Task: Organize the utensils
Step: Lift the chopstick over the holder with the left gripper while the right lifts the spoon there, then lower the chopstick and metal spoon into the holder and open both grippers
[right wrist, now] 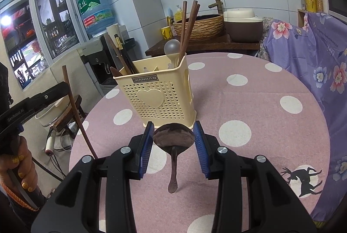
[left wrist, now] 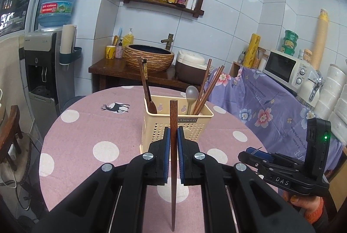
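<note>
A cream perforated utensil basket [left wrist: 184, 124] stands on the pink dotted table, seen also in the right wrist view [right wrist: 156, 98]. It holds wooden chopsticks [left wrist: 206, 89], a pale plastic spoon [left wrist: 192, 94] and a dark wooden spoon [left wrist: 151, 106]. My left gripper [left wrist: 173, 137] is shut on one upright wooden chopstick [left wrist: 173, 115], just in front of the basket. My right gripper [right wrist: 173, 135] is shut on the bowl of a dark wooden spoon [right wrist: 173, 159], whose handle hangs down over the table. In the right wrist view the left gripper [right wrist: 65, 87] and its chopstick [right wrist: 76, 111] are at the left.
The round table [right wrist: 249, 102] has a pink cloth with white dots. A purple flowered cloth [right wrist: 321, 59] covers furniture to the right. A wooden chair [left wrist: 10, 124] and a water dispenser [left wrist: 43, 63] stand left, and a sink counter [left wrist: 121, 72] is behind the table.
</note>
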Demonstrator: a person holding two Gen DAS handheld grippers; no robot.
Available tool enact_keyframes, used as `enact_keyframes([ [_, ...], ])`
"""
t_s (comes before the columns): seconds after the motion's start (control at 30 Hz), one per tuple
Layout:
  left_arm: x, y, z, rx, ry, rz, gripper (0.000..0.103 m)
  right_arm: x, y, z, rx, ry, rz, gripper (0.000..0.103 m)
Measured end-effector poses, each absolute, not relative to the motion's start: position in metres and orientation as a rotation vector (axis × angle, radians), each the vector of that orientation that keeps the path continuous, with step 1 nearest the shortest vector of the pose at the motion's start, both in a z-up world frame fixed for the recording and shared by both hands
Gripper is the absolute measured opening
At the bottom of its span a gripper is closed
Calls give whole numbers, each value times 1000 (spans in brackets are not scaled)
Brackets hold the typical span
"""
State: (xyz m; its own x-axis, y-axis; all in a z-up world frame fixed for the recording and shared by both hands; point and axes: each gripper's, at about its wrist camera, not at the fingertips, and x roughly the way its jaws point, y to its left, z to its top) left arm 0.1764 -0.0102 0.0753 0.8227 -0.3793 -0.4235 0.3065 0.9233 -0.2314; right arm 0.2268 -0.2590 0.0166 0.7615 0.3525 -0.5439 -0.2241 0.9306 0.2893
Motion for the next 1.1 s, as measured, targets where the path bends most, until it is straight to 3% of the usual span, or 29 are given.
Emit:
enact_keyframes([
  [0.2, 182, -12, 103, -146, 431, -390, 8, 240, -256, 47, 207, 582, 357, 38],
  [0.6, 250, -31, 225, -134, 193, -305, 8, 302, -232, 174, 115, 323, 341, 38],
  [0.73, 272, -45, 214, -90, 194, -266, 8, 328, -222, 159, 90, 331, 303, 38],
  [1.1, 289, -50, 117, -111, 329, -243, 8, 337, -211, 69, 31, 428, 249, 38],
])
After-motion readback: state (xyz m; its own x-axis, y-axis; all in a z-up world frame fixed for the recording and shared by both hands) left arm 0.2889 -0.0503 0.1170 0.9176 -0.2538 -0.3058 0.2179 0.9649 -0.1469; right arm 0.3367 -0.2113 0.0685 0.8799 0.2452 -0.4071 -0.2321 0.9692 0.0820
